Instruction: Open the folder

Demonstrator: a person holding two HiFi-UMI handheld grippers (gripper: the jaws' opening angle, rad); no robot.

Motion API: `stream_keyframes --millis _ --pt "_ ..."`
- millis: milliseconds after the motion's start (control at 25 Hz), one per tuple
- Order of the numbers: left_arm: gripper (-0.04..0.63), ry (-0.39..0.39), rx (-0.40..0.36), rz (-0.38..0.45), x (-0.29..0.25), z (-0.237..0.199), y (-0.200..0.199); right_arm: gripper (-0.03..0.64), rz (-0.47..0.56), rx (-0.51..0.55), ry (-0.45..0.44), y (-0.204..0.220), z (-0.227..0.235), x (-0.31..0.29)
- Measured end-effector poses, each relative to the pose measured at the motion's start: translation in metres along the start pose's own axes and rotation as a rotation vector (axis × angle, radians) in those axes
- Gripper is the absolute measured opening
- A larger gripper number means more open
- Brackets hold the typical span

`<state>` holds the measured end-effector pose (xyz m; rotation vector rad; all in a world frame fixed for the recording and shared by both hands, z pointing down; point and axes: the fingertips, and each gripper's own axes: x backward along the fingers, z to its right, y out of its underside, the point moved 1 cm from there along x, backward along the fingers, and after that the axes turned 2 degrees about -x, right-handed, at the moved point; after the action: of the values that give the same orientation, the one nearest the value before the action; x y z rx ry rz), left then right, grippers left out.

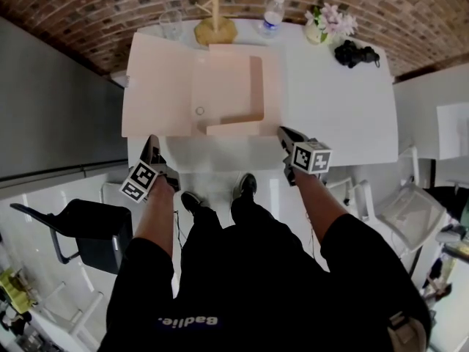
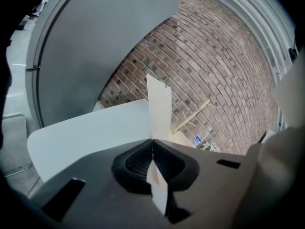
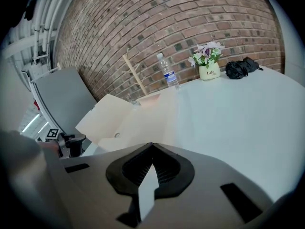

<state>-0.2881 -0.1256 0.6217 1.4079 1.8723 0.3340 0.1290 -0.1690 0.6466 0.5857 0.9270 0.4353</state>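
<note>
At the near edge of the white table (image 1: 337,108) the left gripper (image 1: 152,141) pinches the near rim of the cream card folder (image 1: 157,86) — only its own view shows the sheet running edge-on from the closed tips — while the right gripper (image 1: 283,132), jaws pressed together on nothing, sits at the folder's near right corner. The folder lies spread open on the table's left half, its whole outline seen only in the head view; beyond stand a wooden branched stand (image 1: 214,17) and a clear plastic bottle (image 1: 272,12).
</note>
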Motion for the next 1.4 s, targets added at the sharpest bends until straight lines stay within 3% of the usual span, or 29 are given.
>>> stream_keyframes --millis 240,960,1400 --pt "0.006 -0.059 0.105 0.016 -0.009 -0.023 0.003 0.029 -0.004 0.005 0.013 -0.001 0.001 0.000" --pt "0.008 -0.169 0.285 0.002 -0.025 -0.060 0.016 0.029 -0.051 0.041 0.042 0.000 0.001 -0.001" --pt "0.008 -0.159 0.304 -0.036 -0.029 -0.067 0.019 0.029 -0.049 0.039 0.062 0.000 0.000 -0.002"
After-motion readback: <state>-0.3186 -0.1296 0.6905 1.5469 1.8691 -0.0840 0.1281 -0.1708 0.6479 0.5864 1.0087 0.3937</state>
